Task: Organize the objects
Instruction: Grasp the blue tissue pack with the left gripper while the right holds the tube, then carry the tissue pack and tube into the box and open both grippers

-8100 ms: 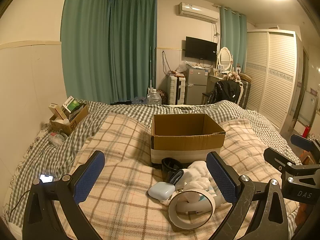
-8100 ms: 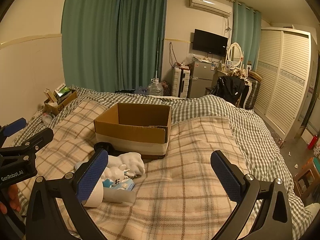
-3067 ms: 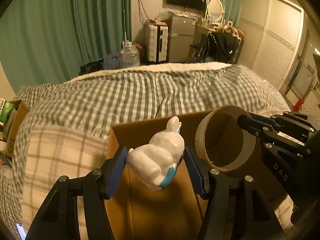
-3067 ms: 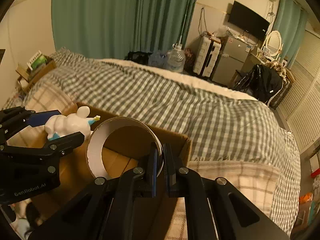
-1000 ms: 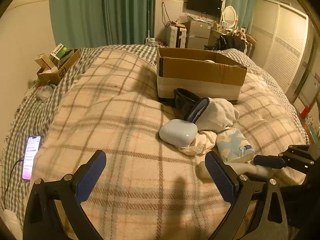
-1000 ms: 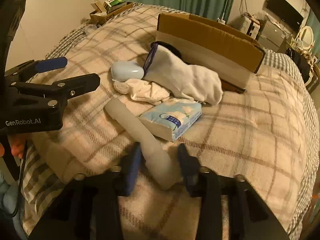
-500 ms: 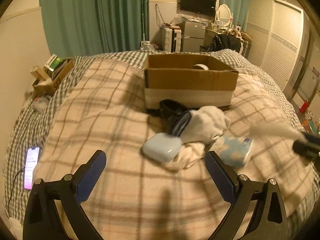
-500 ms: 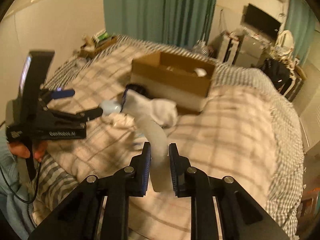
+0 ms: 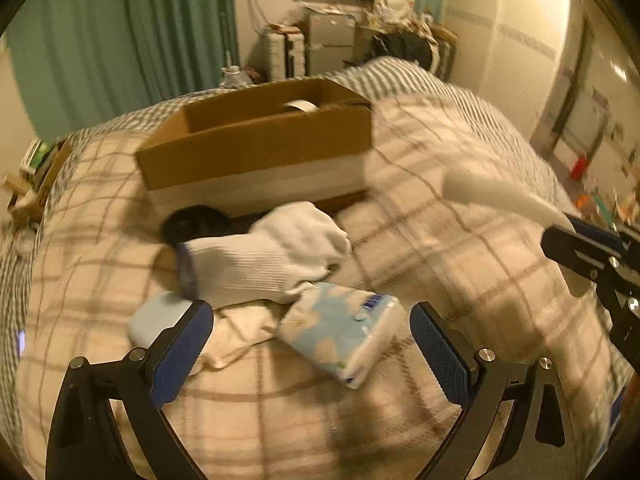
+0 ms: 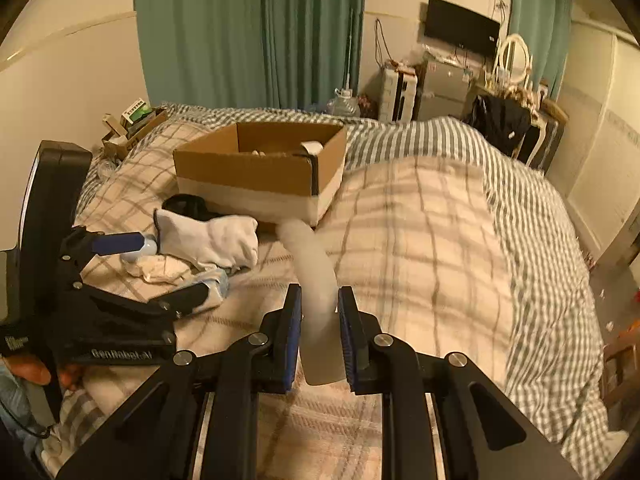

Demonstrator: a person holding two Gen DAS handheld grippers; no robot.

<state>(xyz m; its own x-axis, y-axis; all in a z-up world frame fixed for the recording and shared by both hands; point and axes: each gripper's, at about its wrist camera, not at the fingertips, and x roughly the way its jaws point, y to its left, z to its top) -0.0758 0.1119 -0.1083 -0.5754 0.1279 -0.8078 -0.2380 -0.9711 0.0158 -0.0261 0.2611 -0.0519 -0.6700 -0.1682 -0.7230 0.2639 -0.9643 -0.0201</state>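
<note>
My right gripper point(image 10: 319, 320) is shut on a pale translucent tube point(image 10: 314, 280) and holds it above the blanket; the tube also shows in the left wrist view point(image 9: 496, 196). My left gripper point(image 9: 312, 344) is open and empty, low over a blue-and-white tissue pack point(image 9: 340, 332). Next to the pack lie a white sock point(image 9: 260, 260), a crumpled white cloth point(image 9: 236, 332), a pale blue case point(image 9: 156, 320) and a black item point(image 9: 196, 220). An open cardboard box point(image 9: 256, 148) stands behind them, with a tape roll point(image 9: 300, 106) inside.
All this lies on a bed with a plaid blanket point(image 10: 420, 240) over a checked quilt point(image 10: 520, 208). A small box of items point(image 10: 132, 124) sits at the far left by the wall. Green curtains, a TV and a wardrobe are beyond the bed.
My right gripper has lifted the tube higher and towards the box. My left gripper has moved forward and down, close over the tissue pack.
</note>
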